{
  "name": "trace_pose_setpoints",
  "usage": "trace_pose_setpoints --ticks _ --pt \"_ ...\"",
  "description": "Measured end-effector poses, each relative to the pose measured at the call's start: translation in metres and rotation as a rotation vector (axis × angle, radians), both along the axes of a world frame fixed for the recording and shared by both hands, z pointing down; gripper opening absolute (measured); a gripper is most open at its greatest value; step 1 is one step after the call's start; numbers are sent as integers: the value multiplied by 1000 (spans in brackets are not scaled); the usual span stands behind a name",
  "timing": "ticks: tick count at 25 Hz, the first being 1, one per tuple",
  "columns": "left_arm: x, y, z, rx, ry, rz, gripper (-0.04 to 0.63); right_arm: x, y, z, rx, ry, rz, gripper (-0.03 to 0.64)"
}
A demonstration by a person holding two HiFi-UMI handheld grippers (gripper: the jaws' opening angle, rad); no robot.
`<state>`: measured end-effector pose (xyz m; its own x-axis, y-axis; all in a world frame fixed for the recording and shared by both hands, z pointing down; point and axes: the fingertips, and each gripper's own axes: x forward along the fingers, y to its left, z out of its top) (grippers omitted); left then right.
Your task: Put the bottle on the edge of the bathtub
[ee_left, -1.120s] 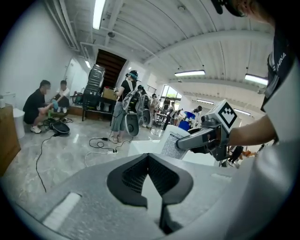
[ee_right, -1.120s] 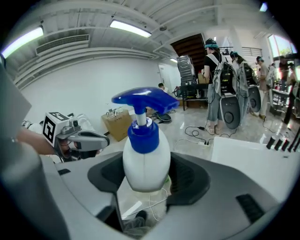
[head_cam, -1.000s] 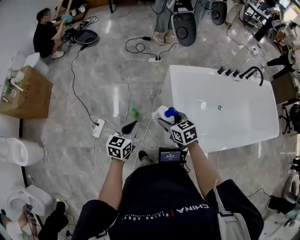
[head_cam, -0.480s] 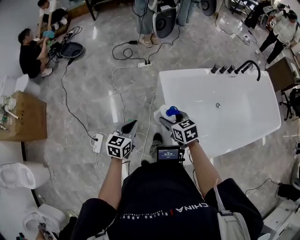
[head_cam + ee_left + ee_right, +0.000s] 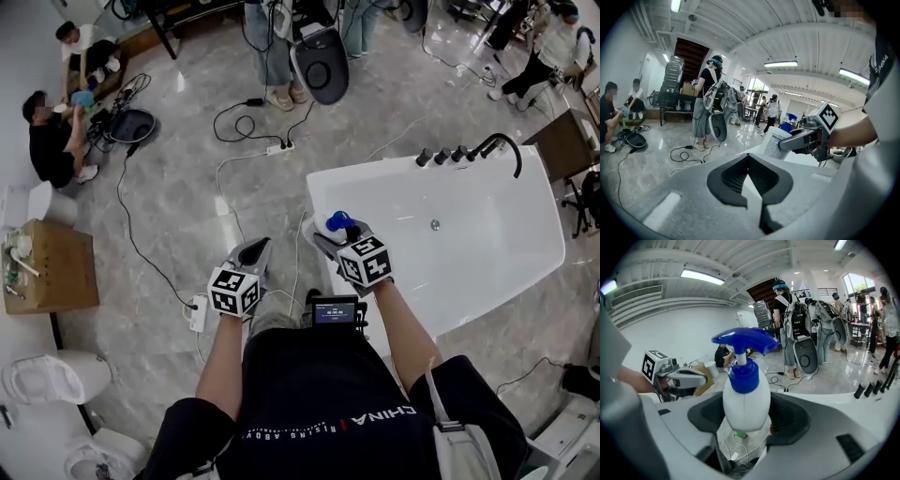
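Grips the white spray bottle (image 5: pixel 746 397) in the right tool (image 5: pixel 745 425), pads pressed on both sides of its lower body, blue trigger head upright above the jaws. In the head view, holds it just right of centre, over the left end of the white bathtub (image 5: pixel 487 244); cannot tell whether it touches the rim.

Keeps the left tool (image 5: pixel 750 180) drawn together at the tips, nothing between the jaws. Sits left of centre in the head view, over the grey marble floor (image 5: pixel 169 216), just beside the bathtub.

Farther out: black faucet (image 5: pixel 502 148) with 3 knobs (image 5: pixel 441 156) on the upper right rim, white power strip (image 5: pixel 198 314) with cables lower left, cardboard box (image 5: pixel 56 267) at the left edge.
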<state>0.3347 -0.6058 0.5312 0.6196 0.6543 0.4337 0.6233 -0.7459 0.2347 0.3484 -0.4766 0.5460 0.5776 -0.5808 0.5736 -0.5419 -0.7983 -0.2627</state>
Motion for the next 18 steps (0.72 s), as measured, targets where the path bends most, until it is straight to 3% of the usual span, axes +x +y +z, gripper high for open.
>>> trace_pose_setpoints --ticks 8,18 --pt "56 14 9 8 -24 62 9 48 14 8 -3 -20 57 270" --pt "172 34 26 -6 -46 230 9 144 37 35 -51 -63 212 270"
